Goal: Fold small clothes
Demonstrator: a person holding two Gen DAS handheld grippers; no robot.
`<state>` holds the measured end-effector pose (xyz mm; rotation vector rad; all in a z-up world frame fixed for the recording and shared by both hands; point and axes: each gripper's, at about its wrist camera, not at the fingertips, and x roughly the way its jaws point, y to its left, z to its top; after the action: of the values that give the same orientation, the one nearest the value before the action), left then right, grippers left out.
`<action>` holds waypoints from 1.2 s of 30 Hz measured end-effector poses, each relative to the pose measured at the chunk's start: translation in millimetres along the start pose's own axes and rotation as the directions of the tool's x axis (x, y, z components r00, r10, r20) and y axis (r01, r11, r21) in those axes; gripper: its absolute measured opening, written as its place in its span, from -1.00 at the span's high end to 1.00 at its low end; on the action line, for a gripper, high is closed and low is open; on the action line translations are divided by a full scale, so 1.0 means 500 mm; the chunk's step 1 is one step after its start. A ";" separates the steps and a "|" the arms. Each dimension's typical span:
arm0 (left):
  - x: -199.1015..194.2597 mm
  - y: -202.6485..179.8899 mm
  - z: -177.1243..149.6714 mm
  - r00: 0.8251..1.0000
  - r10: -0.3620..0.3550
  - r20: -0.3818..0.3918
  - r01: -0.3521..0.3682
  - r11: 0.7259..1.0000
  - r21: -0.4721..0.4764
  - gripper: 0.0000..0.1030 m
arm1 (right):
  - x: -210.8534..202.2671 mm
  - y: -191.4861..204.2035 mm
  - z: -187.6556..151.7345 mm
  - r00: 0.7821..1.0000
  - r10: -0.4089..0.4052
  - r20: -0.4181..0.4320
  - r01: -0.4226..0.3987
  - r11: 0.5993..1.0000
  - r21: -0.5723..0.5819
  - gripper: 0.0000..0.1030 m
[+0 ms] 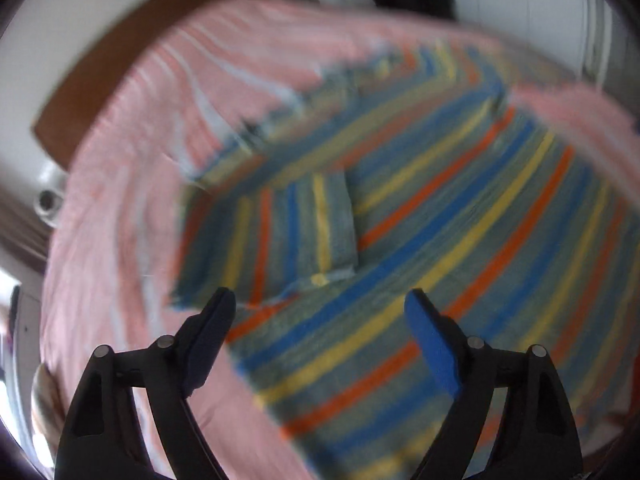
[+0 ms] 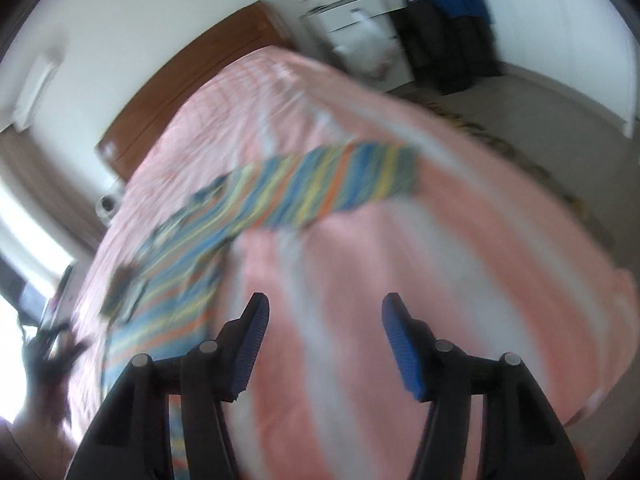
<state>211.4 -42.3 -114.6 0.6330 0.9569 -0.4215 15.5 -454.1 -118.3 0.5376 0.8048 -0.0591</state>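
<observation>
A small shirt with blue, yellow, orange and grey stripes (image 1: 420, 240) lies spread on a pink striped bedspread (image 1: 120, 200). Its chest pocket with a yellow button (image 1: 320, 279) shows just ahead of my left gripper (image 1: 320, 312), which is open and empty, hovering low over the shirt. In the right wrist view the shirt (image 2: 280, 196) lies ahead and to the left, one sleeve stretched right. My right gripper (image 2: 322, 316) is open and empty above bare bedspread (image 2: 400, 240), apart from the shirt. Both views are blurred by motion.
A brown wooden headboard (image 2: 192, 80) stands at the far end of the bed. A white dresser (image 2: 352, 28) and a dark chair with a blue garment (image 2: 448, 0) stand beyond the bed's far right. The floor (image 2: 540, 120) lies to the right.
</observation>
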 end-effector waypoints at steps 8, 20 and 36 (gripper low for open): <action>0.009 0.159 -0.013 0.996 -0.059 0.067 0.083 0.893 -0.442 0.96 | 0.009 0.098 -0.111 1.000 0.017 0.006 -0.015 0.976 -0.216 -0.15; -0.029 0.477 -0.430 0.987 0.117 -0.106 -0.124 0.163 -0.979 0.98 | 0.041 0.093 -0.132 1.000 -0.022 0.011 0.024 0.970 -0.242 -0.15; -0.081 0.507 -0.636 0.984 0.138 -0.116 -0.101 -0.112 -0.989 0.77 | 0.063 0.088 -0.141 0.999 -0.054 0.005 0.053 0.961 -0.271 -0.14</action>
<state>143.7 360.1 -135.4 -0.7975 0.8803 0.5823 1.3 -377.4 -161.2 0.2565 0.8149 0.0027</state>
